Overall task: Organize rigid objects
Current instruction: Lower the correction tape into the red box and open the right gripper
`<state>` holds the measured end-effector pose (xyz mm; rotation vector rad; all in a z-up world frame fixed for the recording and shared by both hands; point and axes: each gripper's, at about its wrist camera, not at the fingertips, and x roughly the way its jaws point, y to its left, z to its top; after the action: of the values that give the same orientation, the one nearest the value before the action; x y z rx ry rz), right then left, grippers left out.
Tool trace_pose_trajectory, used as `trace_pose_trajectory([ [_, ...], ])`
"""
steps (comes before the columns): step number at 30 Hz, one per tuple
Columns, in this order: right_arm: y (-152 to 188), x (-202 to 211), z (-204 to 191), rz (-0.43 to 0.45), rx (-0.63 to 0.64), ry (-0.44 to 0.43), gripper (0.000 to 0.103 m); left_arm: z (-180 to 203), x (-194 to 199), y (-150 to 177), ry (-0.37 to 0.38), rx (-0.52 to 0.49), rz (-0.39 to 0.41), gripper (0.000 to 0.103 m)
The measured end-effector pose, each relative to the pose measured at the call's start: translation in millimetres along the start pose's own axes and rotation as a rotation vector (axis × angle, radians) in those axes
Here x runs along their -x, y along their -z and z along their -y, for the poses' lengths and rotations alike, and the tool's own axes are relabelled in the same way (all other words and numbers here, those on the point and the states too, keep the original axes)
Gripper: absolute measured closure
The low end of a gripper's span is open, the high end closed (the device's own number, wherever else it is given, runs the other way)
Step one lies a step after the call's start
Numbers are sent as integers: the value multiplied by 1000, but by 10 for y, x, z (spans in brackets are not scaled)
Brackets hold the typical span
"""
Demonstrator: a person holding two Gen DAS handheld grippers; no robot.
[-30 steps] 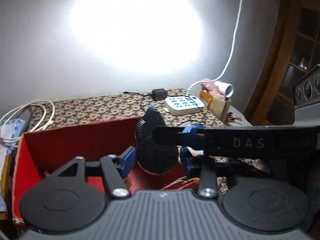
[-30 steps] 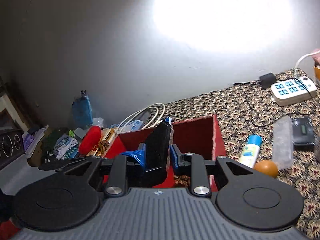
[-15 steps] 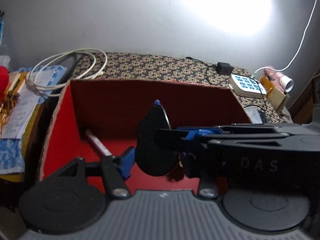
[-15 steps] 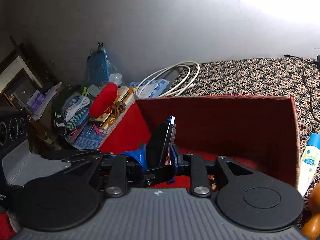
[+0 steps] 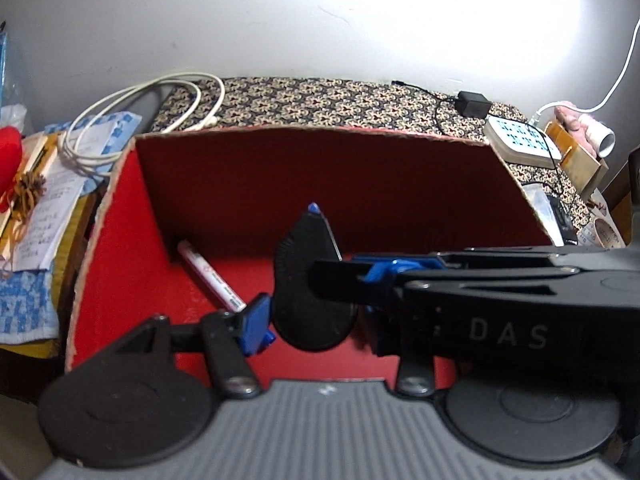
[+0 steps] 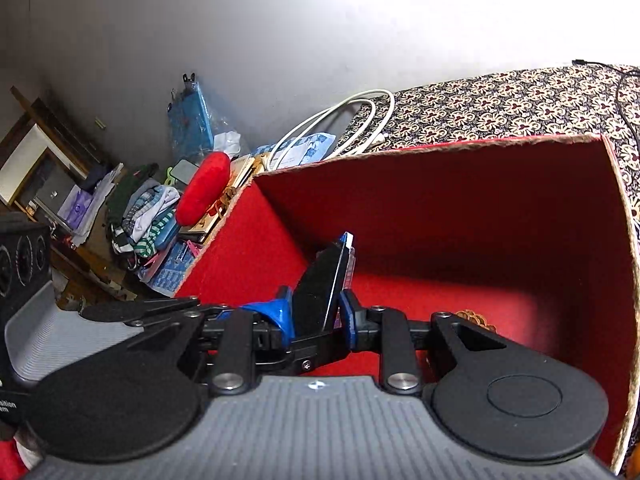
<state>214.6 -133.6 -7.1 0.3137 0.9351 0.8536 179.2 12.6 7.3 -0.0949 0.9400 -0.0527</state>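
A red open cardboard box [image 5: 312,168] fills both views [image 6: 460,208]. A black teardrop-shaped flat object with a blue tip [image 5: 308,280] hangs over the box's inside; in the right wrist view it shows edge-on [image 6: 326,280]. Both grippers hold it: my left gripper [image 5: 316,316] is shut on its lower part, and my right gripper [image 6: 316,316] is shut on it, reaching across from the right in the left wrist view. A white marker pen [image 5: 208,276] lies on the box floor at the left corner.
The box stands on a patterned tablecloth [image 5: 340,100]. A white coiled cable [image 5: 132,116], papers and a red cushion [image 6: 204,186] lie left of the box. A white power strip [image 5: 520,140] and black adapter [image 5: 472,104] sit at the right rear.
Both grippers, still holding the black object, have swung left and down from beside the box to over its inside. The pen on the box floor came into view.
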Motion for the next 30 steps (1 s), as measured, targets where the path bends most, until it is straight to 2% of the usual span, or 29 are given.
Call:
trace_pose_trajectory([
  [9, 51, 2, 119, 6, -45, -8, 95, 96, -85, -6, -37, -37, -15, 64],
  [30, 55, -9, 82, 15, -34, 46, 96, 99, -136, 10, -34, -32, -17, 64],
])
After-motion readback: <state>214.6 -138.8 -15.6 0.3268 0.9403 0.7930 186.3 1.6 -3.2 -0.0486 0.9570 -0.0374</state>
